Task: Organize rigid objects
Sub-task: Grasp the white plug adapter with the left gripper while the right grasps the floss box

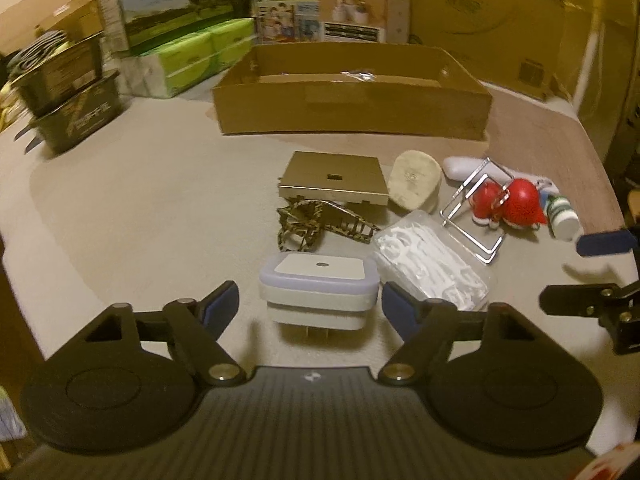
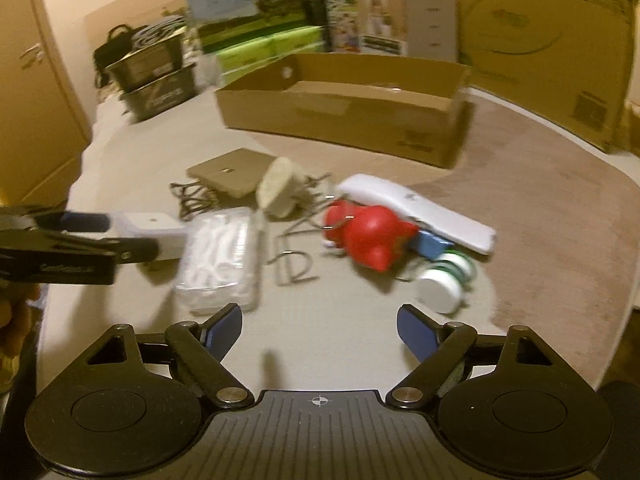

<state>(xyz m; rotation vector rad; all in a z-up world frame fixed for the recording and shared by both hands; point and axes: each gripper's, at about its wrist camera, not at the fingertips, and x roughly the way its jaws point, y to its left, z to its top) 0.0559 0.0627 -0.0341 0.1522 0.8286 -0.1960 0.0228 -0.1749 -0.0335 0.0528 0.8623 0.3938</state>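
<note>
No print can be read: the cartons' (image 1: 176,4) labels and the left gripper's (image 2: 132,240) lettering are blurred.

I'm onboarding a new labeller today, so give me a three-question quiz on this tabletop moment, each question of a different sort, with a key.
1. True or false: the left gripper already presses on the white plug-in night light.
2. Multiple choice: the clear box of floss picks lies (A) inside the cardboard tray, (B) beside the night light, (C) on top of the gold box.
3. Fill in: the shallow cardboard tray stands ____ the clutter, as seen from the grippers.

Key: 1 false, its pads flank the light with gaps on both sides. 2 B. 3 behind.
</note>
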